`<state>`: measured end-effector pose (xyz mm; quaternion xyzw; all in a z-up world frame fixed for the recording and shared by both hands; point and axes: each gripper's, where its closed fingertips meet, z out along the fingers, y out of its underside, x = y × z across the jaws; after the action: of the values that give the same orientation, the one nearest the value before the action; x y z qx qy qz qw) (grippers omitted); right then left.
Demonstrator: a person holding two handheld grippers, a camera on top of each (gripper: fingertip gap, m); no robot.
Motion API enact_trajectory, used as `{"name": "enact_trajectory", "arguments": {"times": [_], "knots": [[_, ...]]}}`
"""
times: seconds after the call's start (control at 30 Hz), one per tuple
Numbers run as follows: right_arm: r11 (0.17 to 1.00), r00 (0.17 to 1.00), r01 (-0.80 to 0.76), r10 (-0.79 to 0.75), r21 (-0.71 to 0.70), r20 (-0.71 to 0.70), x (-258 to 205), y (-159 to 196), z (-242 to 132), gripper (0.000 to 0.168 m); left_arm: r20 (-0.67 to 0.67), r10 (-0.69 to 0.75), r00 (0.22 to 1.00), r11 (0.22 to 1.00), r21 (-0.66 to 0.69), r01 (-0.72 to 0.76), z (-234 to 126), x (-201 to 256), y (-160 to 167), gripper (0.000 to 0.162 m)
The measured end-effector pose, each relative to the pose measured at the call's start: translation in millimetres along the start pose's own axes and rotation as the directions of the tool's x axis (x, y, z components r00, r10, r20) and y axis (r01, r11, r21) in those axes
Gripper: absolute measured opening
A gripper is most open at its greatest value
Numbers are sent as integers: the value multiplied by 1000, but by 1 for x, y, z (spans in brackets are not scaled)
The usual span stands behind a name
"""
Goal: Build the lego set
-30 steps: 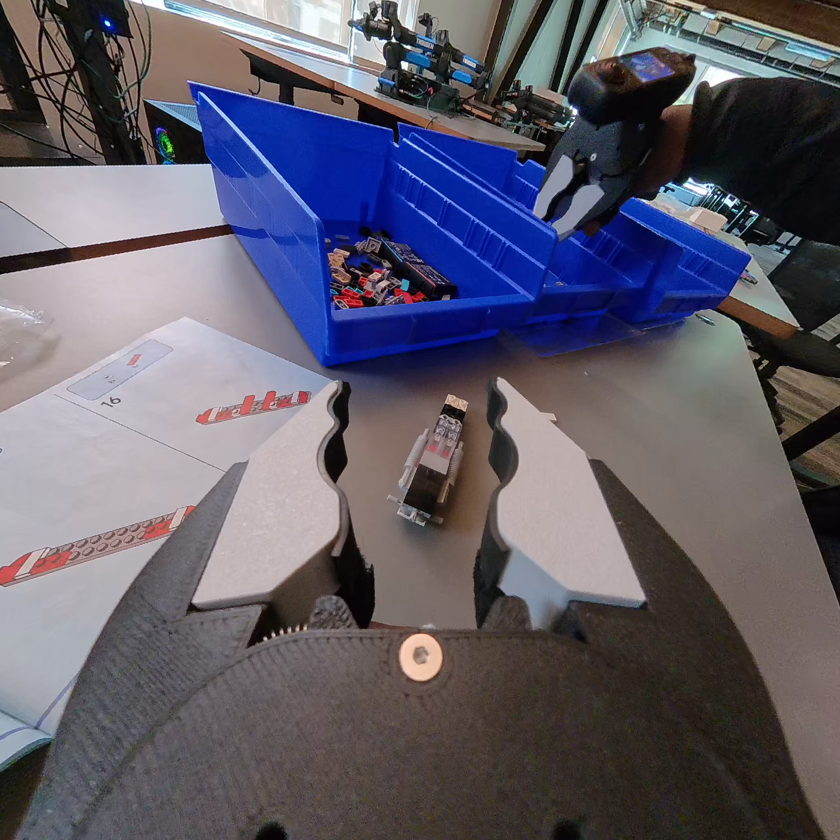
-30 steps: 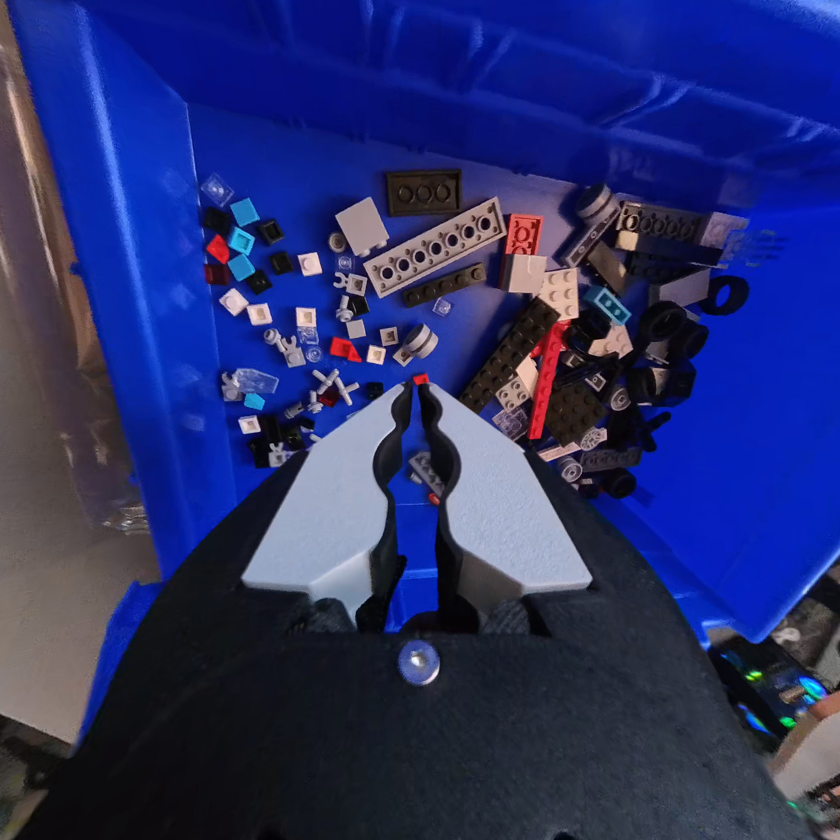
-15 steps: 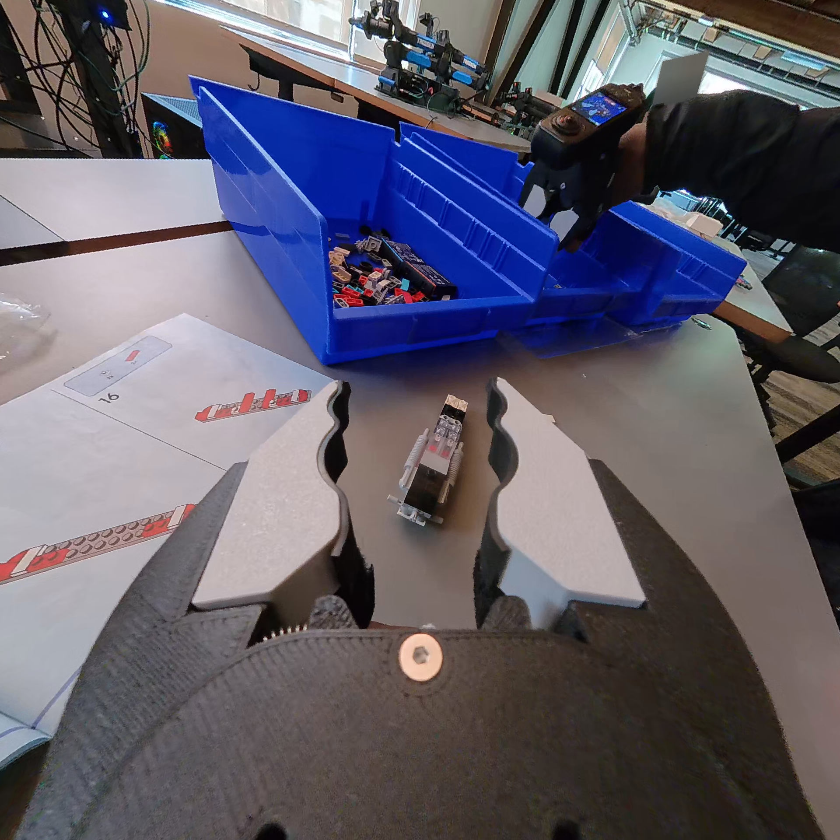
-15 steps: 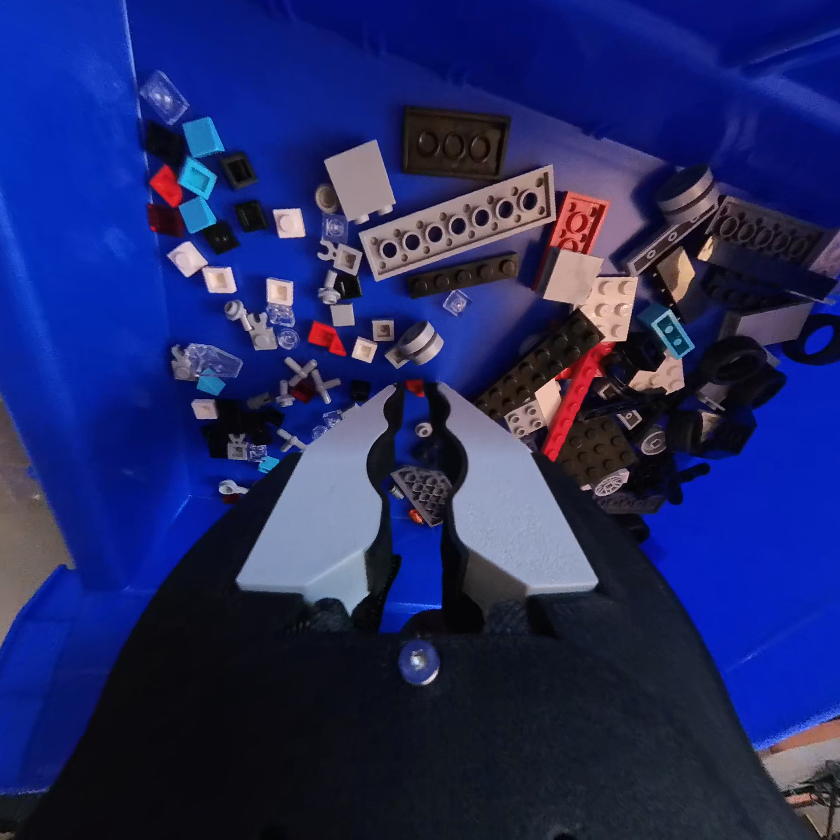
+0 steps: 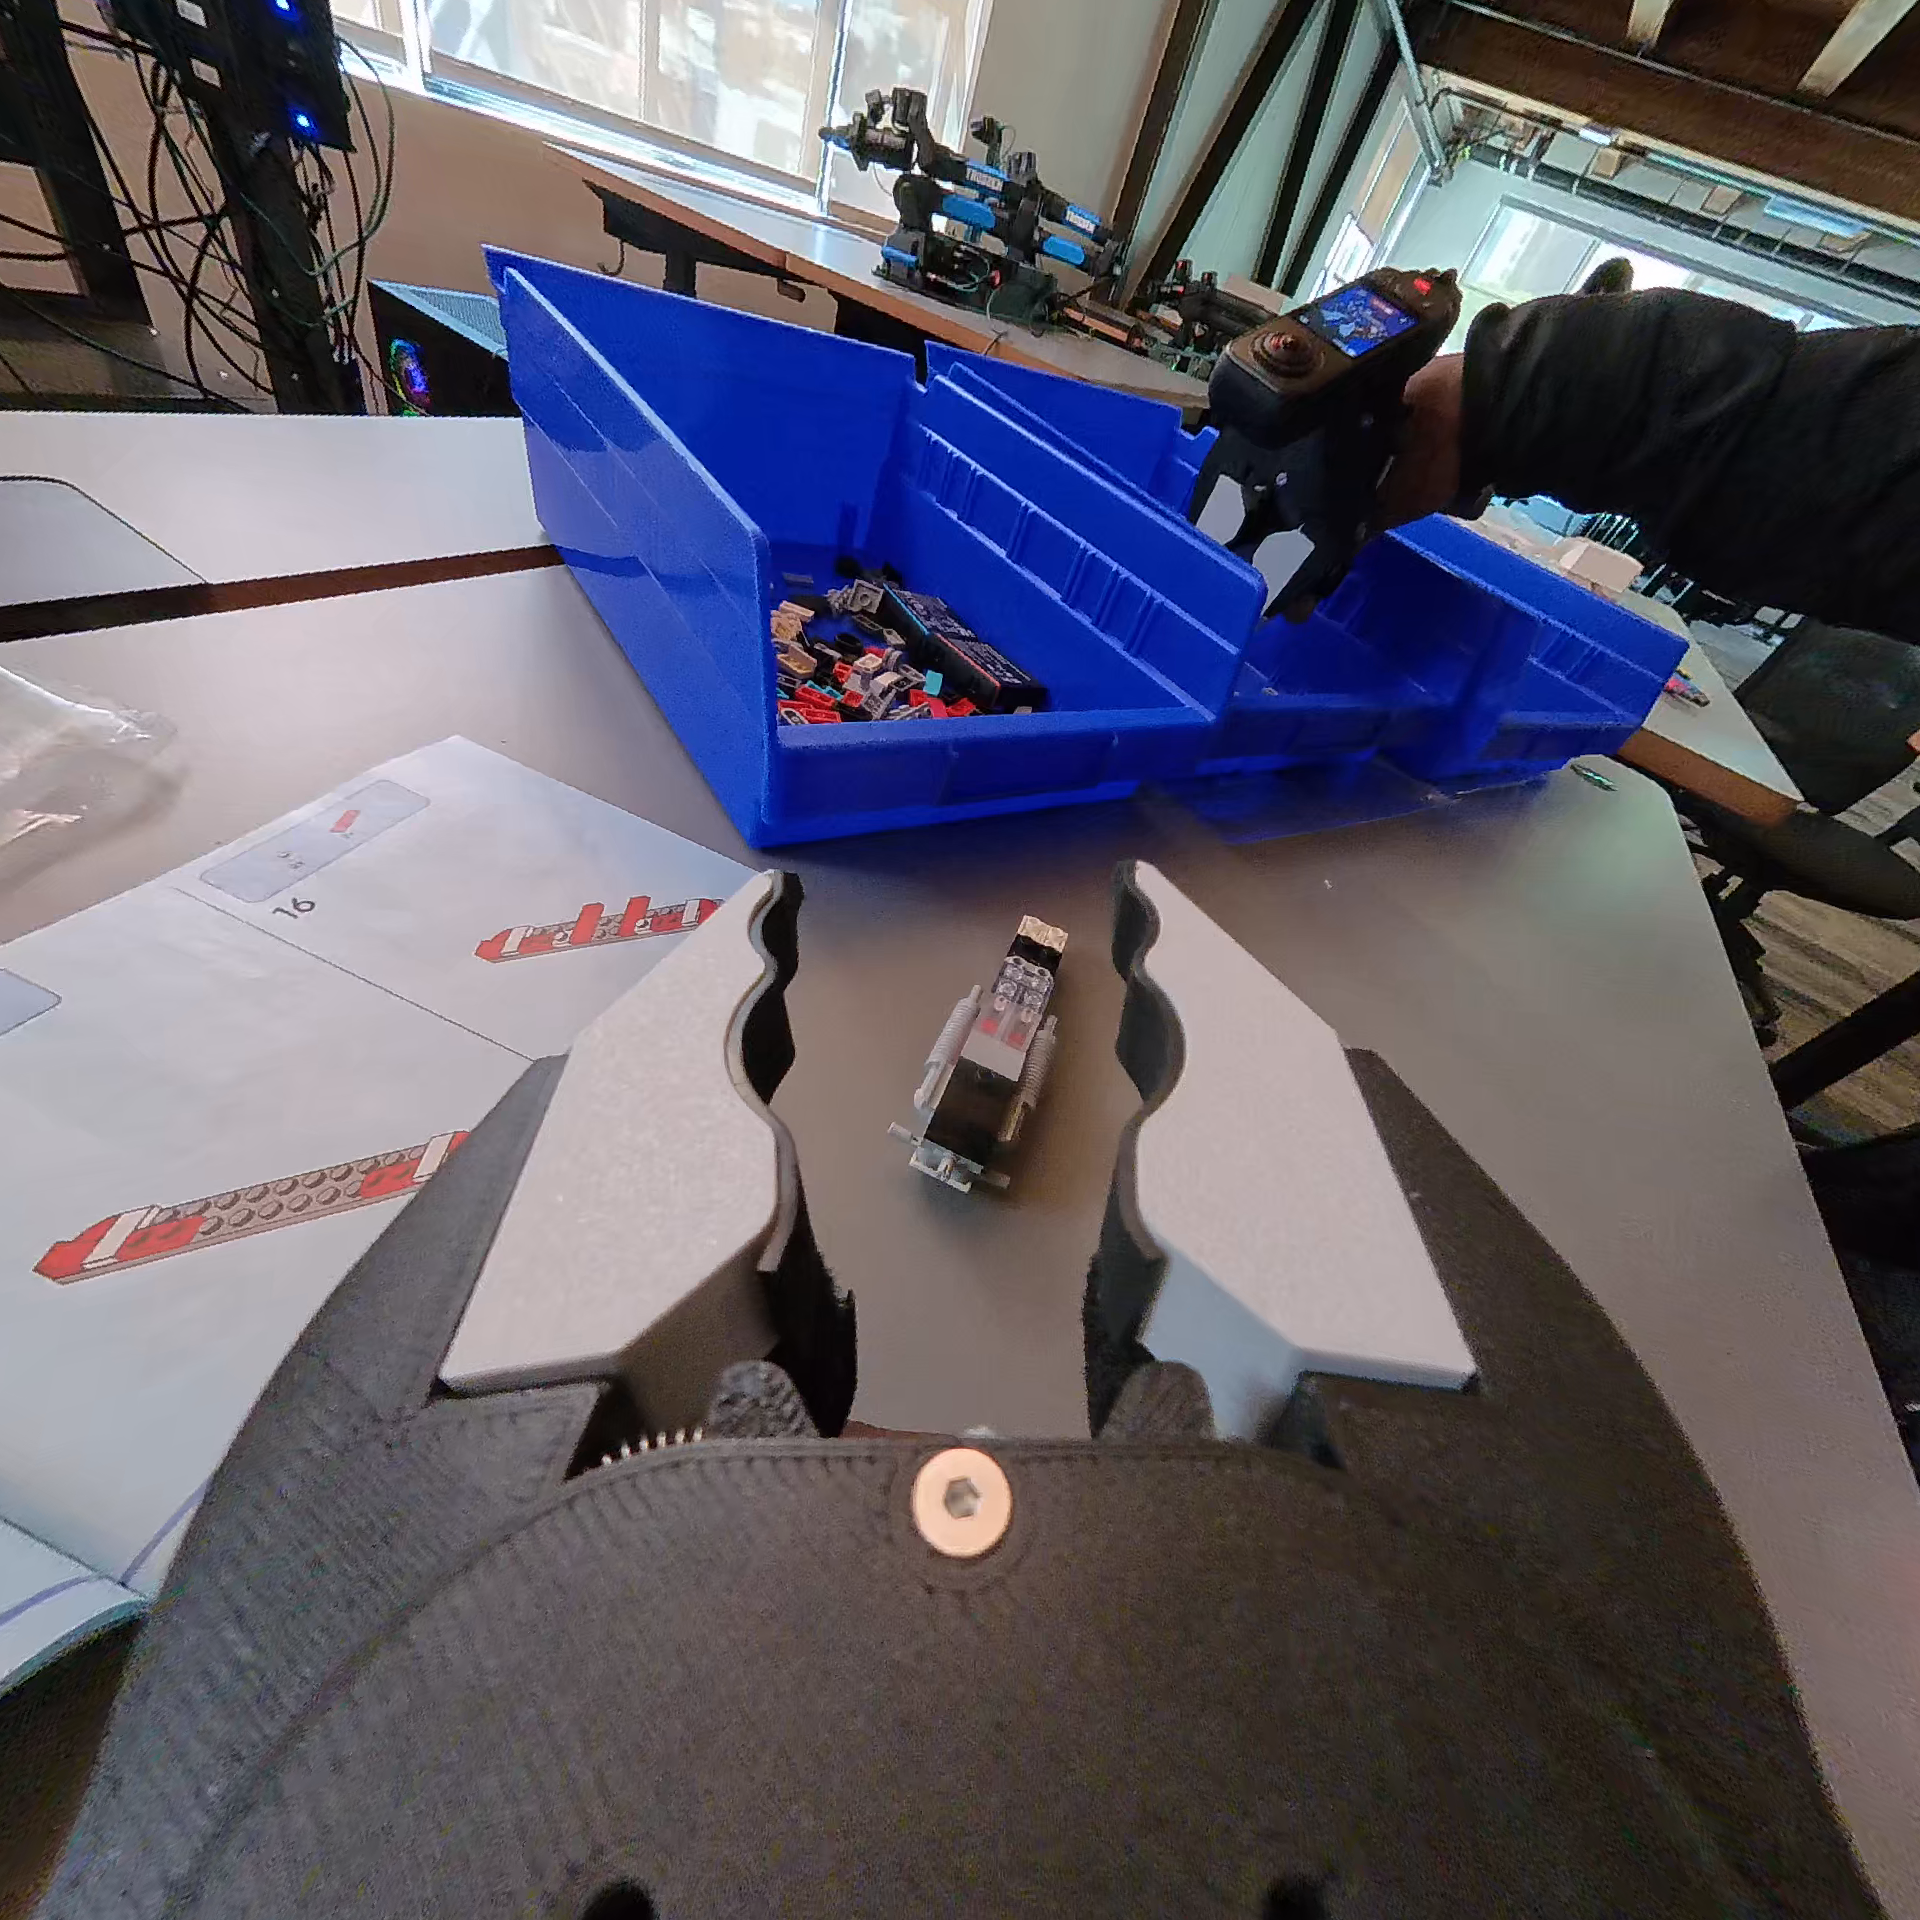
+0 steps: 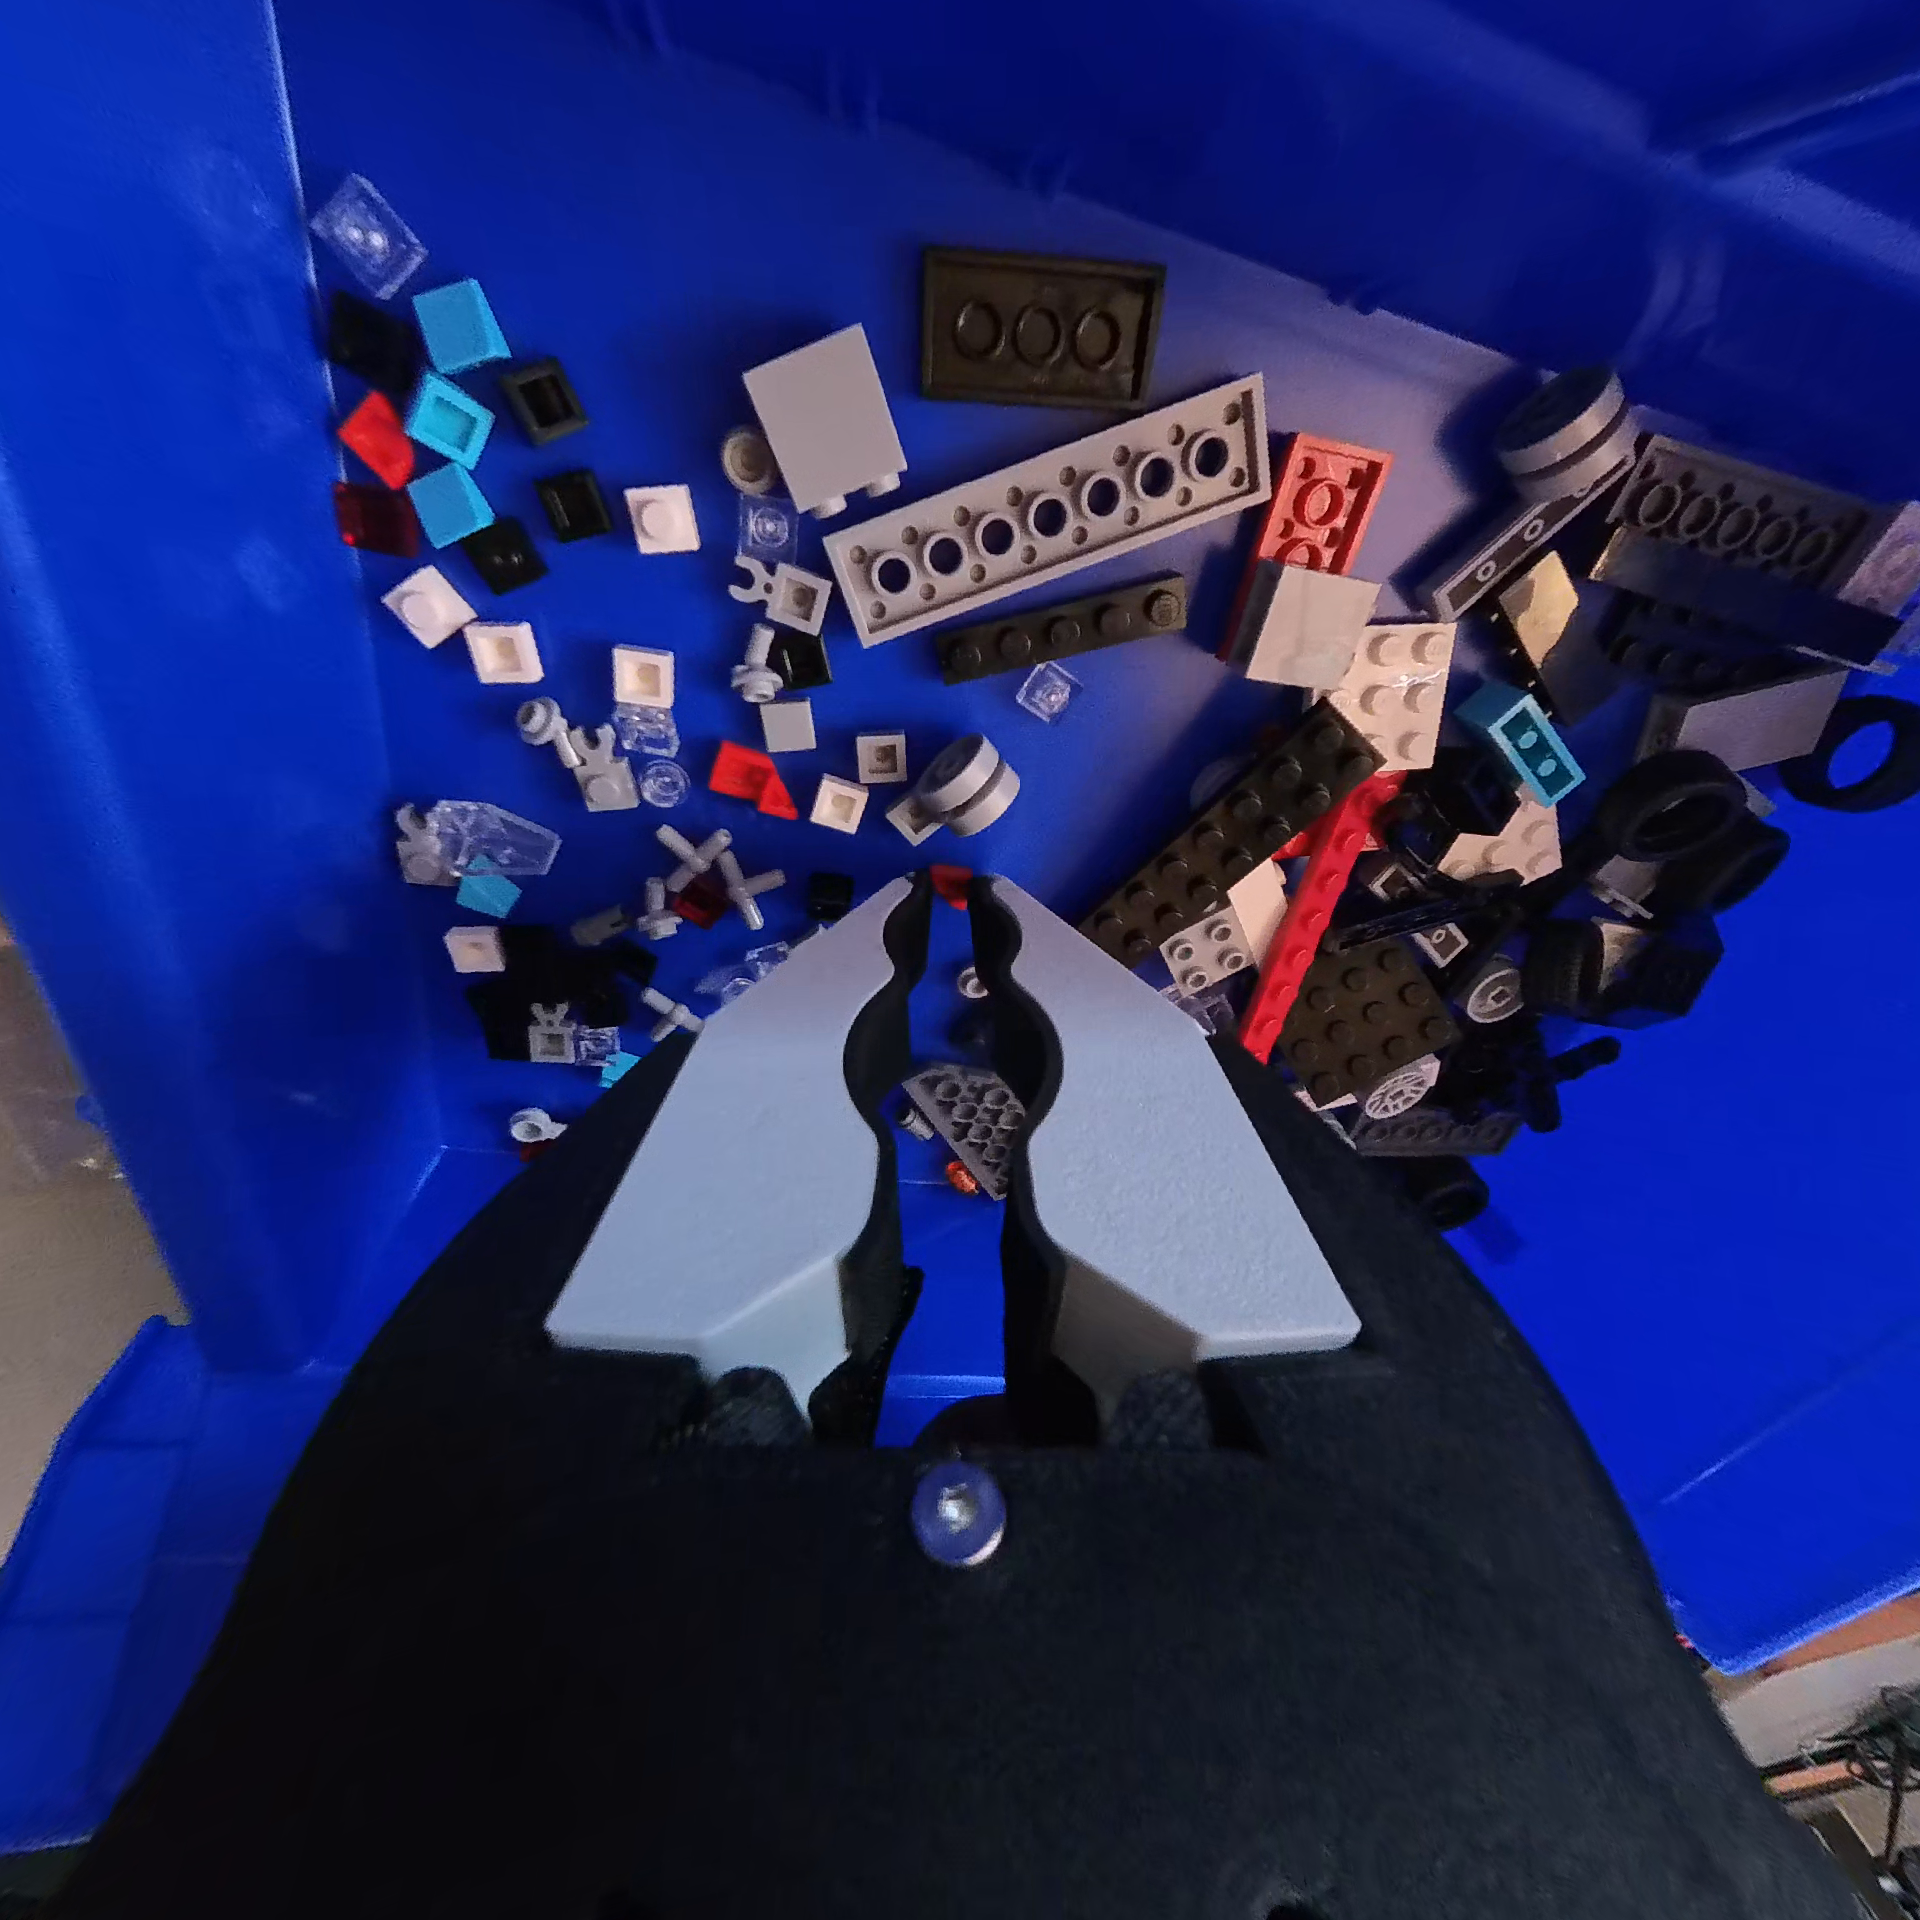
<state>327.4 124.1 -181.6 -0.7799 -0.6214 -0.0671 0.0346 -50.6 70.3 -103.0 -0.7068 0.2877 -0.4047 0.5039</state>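
Note:
My left gripper (image 5: 951,883) is open and low over the grey table, its fingers on either side of a small black, grey and clear lego assembly (image 5: 987,1070) without touching it. My right gripper (image 6: 943,885) is inside a blue bin (image 6: 156,623), nearly shut, with a tiny red piece (image 6: 945,879) pinched between its tips. Below it lie several loose pieces, among them a long grey plate with holes (image 6: 1049,509) and a red plate (image 6: 1325,499). The right gripper also shows in the left wrist view (image 5: 1309,488), reaching down into the second bin (image 5: 1507,644).
An open instruction booklet (image 5: 260,1039) lies on the table to the left. A blue bin (image 5: 665,582) with loose pieces stands behind the assembly. A clear plastic bag (image 5: 62,748) is at the far left. The table edge runs along the right. Left tips to right tips: about 40 cm.
My right gripper has dropped deeper into the bin, closer to the pieces, with the red piece still at its tips. My left gripper and the assembly have not moved.

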Motion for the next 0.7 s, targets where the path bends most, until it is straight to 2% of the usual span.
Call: {"name": "enact_trajectory", "arguments": {"times": [0.7], "knots": [[1000, 1000, -11, 11, -8, 11, 2, 1, -1, 9, -1, 18, 1000, 1000, -20, -18, 1, 2, 3, 62]]}}
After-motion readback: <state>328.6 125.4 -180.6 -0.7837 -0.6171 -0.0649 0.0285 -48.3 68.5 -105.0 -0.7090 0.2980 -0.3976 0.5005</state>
